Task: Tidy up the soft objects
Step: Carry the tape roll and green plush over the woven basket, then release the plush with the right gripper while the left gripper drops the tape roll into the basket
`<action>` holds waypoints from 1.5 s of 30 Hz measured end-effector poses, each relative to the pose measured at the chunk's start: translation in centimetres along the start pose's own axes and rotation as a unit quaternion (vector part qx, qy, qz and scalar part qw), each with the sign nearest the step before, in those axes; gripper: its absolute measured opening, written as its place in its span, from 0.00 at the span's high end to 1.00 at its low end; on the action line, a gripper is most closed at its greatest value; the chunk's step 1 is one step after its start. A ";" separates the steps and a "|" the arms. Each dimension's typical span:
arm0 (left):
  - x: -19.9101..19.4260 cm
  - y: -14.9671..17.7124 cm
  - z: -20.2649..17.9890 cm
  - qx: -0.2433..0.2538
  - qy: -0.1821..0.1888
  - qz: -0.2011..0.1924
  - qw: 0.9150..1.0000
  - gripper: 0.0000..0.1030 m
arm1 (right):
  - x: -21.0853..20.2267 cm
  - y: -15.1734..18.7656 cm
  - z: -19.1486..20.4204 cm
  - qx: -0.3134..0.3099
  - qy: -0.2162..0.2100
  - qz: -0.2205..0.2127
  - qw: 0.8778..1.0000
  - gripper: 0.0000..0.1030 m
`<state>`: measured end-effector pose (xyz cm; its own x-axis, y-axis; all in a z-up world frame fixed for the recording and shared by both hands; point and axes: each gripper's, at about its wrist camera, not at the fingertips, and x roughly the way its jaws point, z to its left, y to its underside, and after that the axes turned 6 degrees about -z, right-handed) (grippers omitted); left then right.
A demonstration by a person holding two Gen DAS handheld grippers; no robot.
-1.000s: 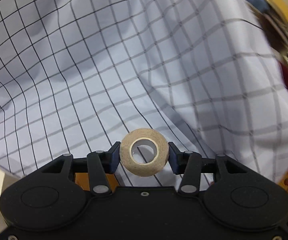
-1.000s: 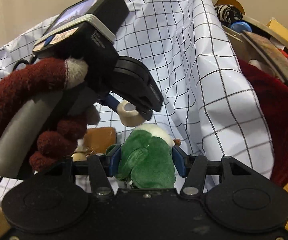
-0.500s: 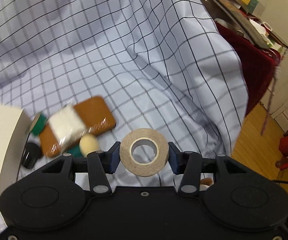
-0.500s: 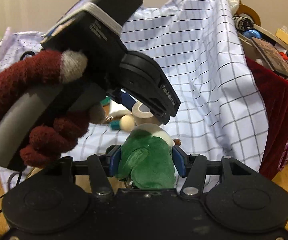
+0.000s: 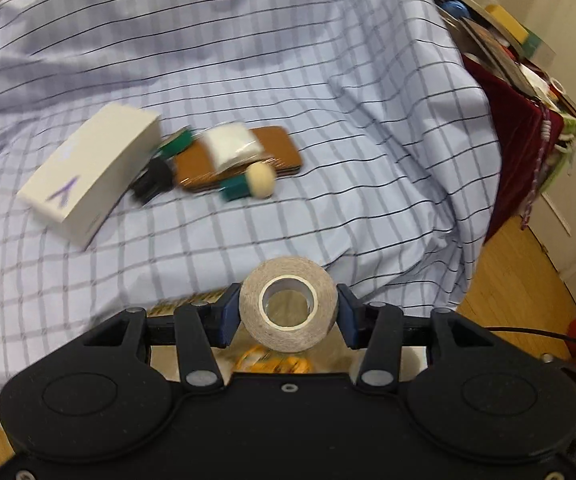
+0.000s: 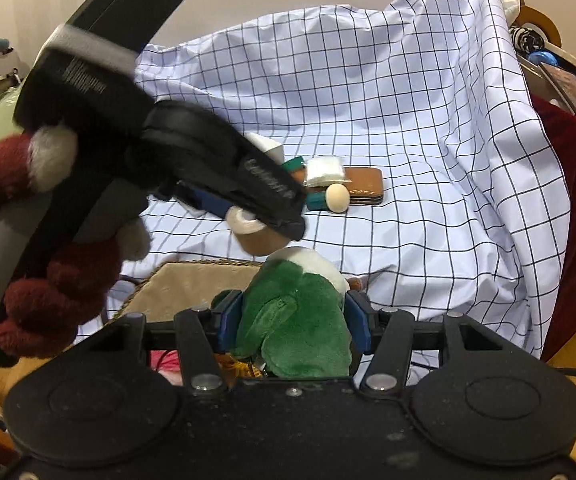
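Two soft things are gripped right now. The left gripper (image 5: 288,314) clamps a tan tape roll (image 5: 288,309), its hole facing the camera, axis running along the fingers. The right gripper (image 6: 293,322) squeezes a green plush toy (image 6: 294,320), white end pointing away, long axis near-to-far. Both sit near the front edge of the checked sheet (image 5: 248,60), over a beige cushion (image 6: 192,288). Farther back lie a white box (image 5: 88,168), brown wallet (image 5: 272,152), white pouch (image 5: 232,146) and cream ball (image 5: 260,178). Compared with a second ago, that pile and the wood floor (image 5: 508,280) have come into view.
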<state>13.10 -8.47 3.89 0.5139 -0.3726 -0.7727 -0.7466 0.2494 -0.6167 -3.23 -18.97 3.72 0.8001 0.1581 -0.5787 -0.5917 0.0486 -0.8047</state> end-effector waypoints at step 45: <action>-2.9 11.8 2.7 -0.127 -0.091 -0.043 0.987 0.54 | 1.9 1.3 -0.5 0.110 0.033 0.022 0.993 0.43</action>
<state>3.93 -2.08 -1.60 0.6300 -0.2098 -0.7477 -0.7669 -0.0166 -0.6415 -2.45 -19.11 1.46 0.7734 0.0996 -0.6260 -0.6276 0.2592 -0.7342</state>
